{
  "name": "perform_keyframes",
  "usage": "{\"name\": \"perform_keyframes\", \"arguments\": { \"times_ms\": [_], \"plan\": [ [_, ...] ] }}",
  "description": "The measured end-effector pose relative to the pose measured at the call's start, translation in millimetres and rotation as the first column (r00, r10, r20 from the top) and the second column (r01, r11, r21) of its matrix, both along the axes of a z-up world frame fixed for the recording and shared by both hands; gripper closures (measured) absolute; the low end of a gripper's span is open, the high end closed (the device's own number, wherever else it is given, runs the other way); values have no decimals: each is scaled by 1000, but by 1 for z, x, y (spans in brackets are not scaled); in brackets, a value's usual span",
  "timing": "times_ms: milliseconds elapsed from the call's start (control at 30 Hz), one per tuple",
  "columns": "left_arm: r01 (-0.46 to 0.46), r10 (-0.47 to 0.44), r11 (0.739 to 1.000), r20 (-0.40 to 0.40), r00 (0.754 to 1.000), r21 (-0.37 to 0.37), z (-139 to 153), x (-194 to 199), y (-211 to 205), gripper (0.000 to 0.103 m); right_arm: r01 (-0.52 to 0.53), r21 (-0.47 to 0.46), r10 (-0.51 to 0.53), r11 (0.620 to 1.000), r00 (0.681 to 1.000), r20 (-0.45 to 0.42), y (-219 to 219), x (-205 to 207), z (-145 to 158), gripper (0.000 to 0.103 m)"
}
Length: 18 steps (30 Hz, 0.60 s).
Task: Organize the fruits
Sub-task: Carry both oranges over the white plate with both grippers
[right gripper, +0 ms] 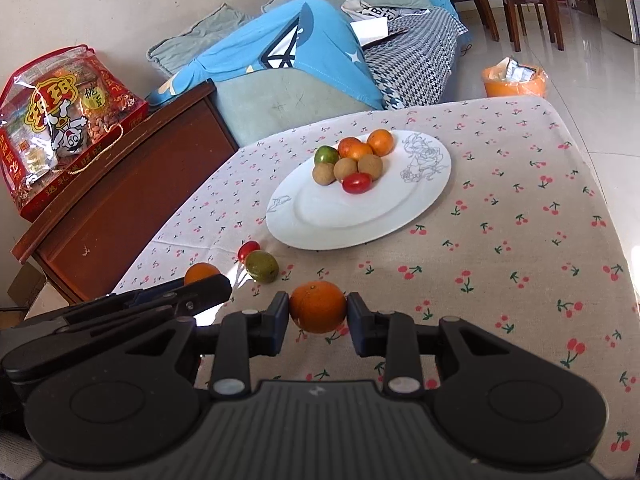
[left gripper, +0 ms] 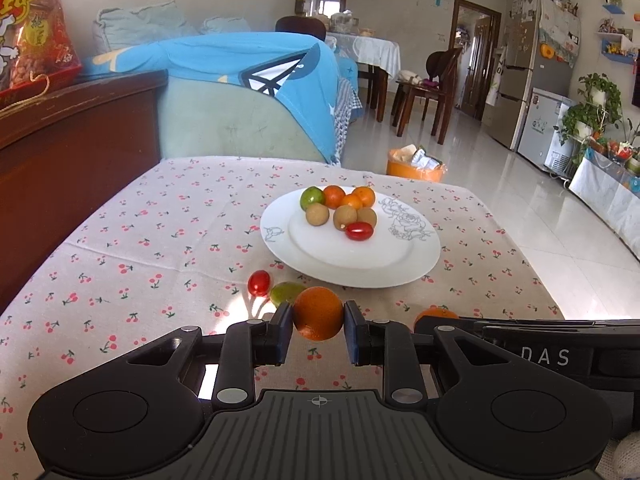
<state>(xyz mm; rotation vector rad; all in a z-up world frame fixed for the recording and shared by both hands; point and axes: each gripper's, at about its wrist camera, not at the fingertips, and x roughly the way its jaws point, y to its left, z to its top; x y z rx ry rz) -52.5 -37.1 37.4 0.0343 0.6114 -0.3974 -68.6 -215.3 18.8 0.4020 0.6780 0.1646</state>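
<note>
A white plate [left gripper: 360, 264] [right gripper: 320, 224] on the cherry-print tablecloth holds several small fruits: oranges, brown longans, a green one and a red tomato [left gripper: 359, 231]. My left gripper [left gripper: 318, 322] is shut on an orange [left gripper: 318, 313], held near the cloth in front of the plate. My right gripper [right gripper: 318, 312] is shut on another orange [right gripper: 318, 306]. A loose red tomato [left gripper: 259, 283] [right gripper: 249, 250] and a green fruit [left gripper: 286, 293] [right gripper: 262, 266] lie on the cloth just beyond the left gripper. Each gripper shows at the other view's side.
A dark wooden cabinet [right gripper: 120, 200] with a red snack bag [right gripper: 60, 120] stands left of the table. A sofa with a blue cover [left gripper: 248, 80] is behind it. An orange bin [left gripper: 416, 164] sits on the tiled floor past the far table edge.
</note>
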Motion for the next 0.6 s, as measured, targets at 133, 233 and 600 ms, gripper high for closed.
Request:
{"name": "perform_keyframes", "arguments": {
  "times_ms": [133,233,600],
  "plan": [
    [4,-4,1000,-4,1000,-24,8,10,-1,78,25,18,-25,1000,999,25,-8,5,5,71],
    [12,-12,1000,7,1000,-16,13,19,-3,78,42,25,-43,999,998,45,-13,10,9,71],
    [17,-18,1000,-20,1000,-23,7,61,-17,78,61,14,-62,998,996,63,-17,40,4,71]
  ]
}}
